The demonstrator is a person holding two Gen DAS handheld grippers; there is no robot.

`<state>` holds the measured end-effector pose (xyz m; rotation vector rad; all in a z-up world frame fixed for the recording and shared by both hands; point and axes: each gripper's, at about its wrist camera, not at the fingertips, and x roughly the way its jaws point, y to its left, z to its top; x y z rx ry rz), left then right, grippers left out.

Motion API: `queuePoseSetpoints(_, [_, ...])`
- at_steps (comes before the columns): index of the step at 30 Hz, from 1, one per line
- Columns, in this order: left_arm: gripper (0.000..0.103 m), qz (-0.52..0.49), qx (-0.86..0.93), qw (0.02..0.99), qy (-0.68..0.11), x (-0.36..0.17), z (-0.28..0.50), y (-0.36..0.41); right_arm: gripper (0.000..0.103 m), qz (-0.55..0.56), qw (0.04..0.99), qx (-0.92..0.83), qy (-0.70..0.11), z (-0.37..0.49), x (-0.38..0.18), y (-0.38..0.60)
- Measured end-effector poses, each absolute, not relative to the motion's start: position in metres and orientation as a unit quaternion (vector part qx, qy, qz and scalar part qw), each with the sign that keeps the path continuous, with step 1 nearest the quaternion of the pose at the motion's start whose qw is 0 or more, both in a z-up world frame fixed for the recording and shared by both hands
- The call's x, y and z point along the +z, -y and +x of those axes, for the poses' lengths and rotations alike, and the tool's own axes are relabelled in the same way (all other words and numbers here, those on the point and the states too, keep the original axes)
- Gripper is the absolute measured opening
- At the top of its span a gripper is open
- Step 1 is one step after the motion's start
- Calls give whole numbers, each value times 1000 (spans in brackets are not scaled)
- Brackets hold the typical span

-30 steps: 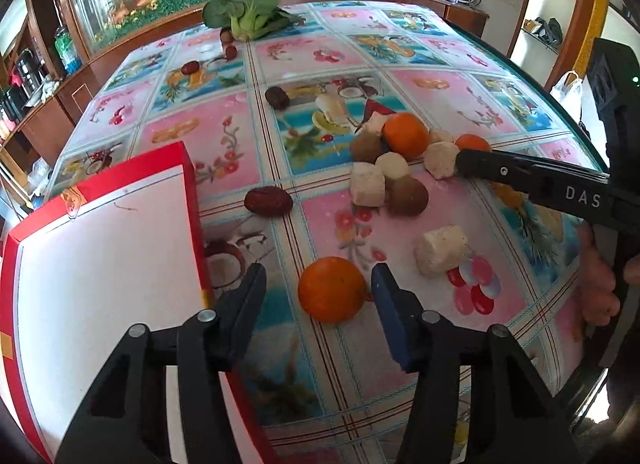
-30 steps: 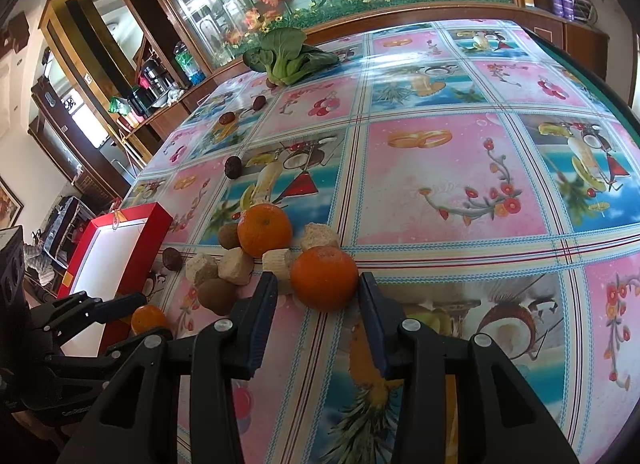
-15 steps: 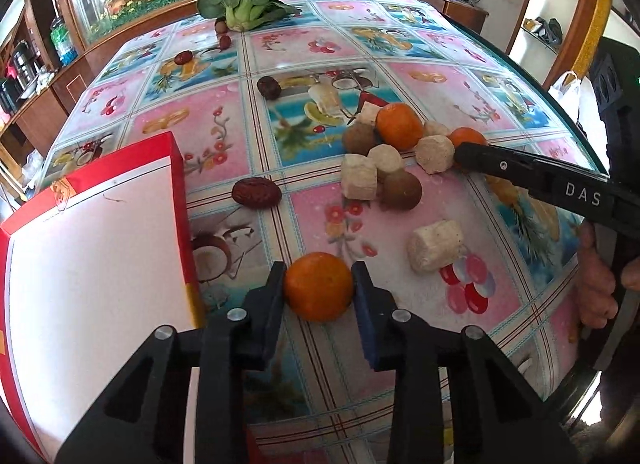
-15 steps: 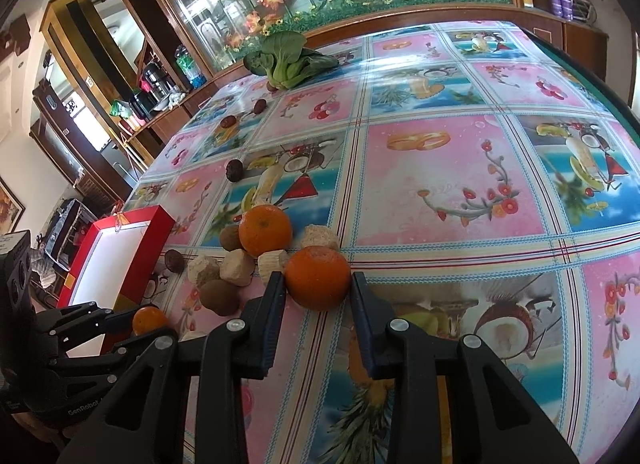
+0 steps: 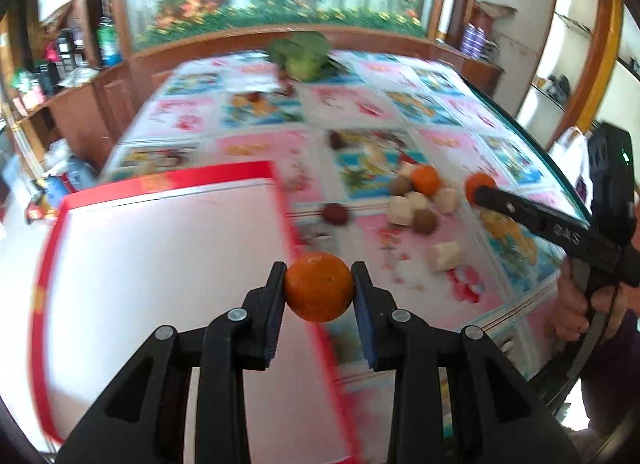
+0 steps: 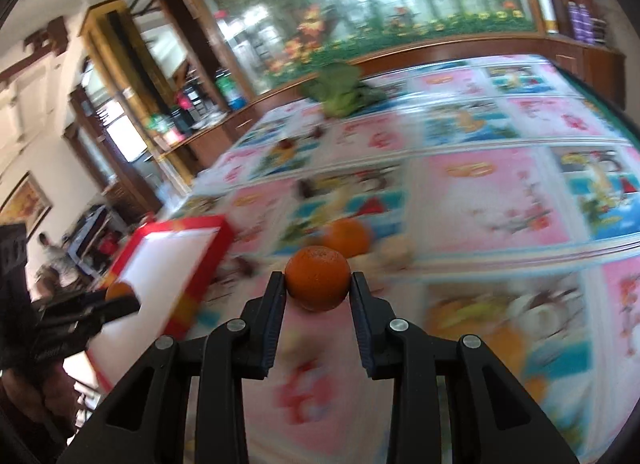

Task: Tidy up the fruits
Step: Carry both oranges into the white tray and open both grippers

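Each black two-finger tool, left tool (image 5: pixel 319 291) and right tool (image 6: pixel 318 284), is clenched on a round orange fruit above the desk; carry both level over the shallow red-rimmed white box (image 5: pixel 160 248) by the desk's left edge before releasing.

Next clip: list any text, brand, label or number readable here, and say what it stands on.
"DAS": pale letters on the black finger of the right gripper, seen from the left wrist view; blurred, so the first letter is unsure.
Red box: no print readable.
Tablecloth: pictures only, motion-blurred.
Shelf bottles: too blurred to read.
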<state>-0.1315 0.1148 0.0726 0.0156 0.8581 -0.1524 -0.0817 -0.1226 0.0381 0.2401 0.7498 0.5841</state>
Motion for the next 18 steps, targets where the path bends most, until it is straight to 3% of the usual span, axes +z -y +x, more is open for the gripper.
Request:
queuePoseSetpoints(8, [34, -17, -7, 904, -428, 56, -164, -179, 31, 52, 843, 389, -368, -122, 44, 23])
queuePoseSetpoints(18, [34, -31, 27, 893, -449, 29, -189, -207, 32, 0, 818, 425, -388, -142, 28, -21])
